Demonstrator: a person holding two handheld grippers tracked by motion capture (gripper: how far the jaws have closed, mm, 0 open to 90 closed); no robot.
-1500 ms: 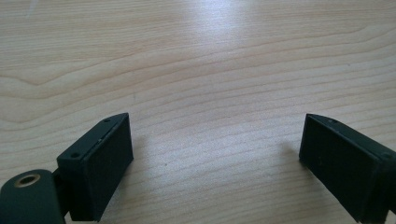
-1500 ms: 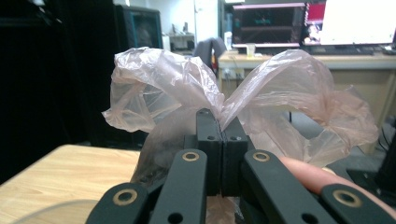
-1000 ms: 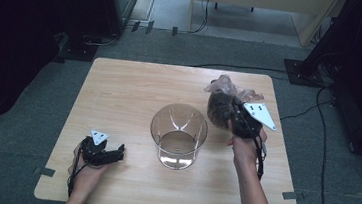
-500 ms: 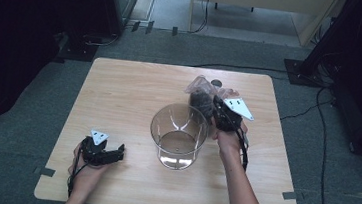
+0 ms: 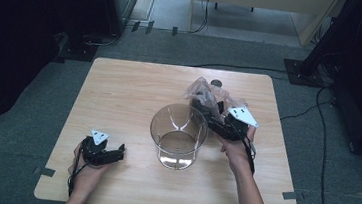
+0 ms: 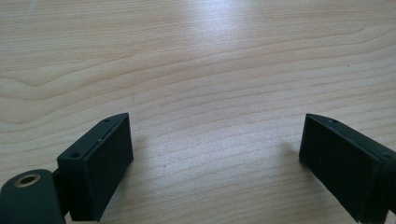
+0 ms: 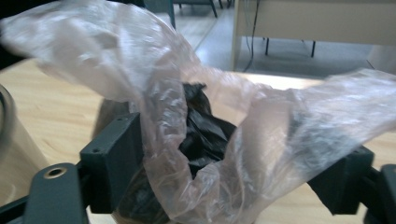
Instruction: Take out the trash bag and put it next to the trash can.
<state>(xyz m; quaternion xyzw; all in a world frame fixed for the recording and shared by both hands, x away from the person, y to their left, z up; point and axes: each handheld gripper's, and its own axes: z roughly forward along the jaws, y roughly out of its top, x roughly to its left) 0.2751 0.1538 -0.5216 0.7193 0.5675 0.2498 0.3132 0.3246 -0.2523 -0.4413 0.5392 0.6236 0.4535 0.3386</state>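
A clear plastic bag (image 5: 203,95) with dark contents (image 7: 205,133) hangs above the wooden table (image 5: 129,97), just behind and right of a clear round container (image 5: 178,132). My right gripper (image 5: 211,119) is shut on the bag; in the right gripper view the crumpled film (image 7: 154,84) bulges up between the two jaws of the gripper (image 7: 233,175). The container's wall (image 7: 11,135) shows at that view's left edge. My left gripper (image 5: 117,153) rests on the table at the front left, open, its gripper (image 6: 212,158) with bare wood (image 6: 210,60) between the jaws.
A small dark round object (image 5: 216,83) lies on the table behind the bag. Cables (image 5: 319,110) run across the grey floor to the right, and dark equipment (image 5: 91,18) stands beyond the table's far left corner.
My right gripper has carried the bag leftward, from the table's right side to the container's back right rim. The left gripper has stayed put.
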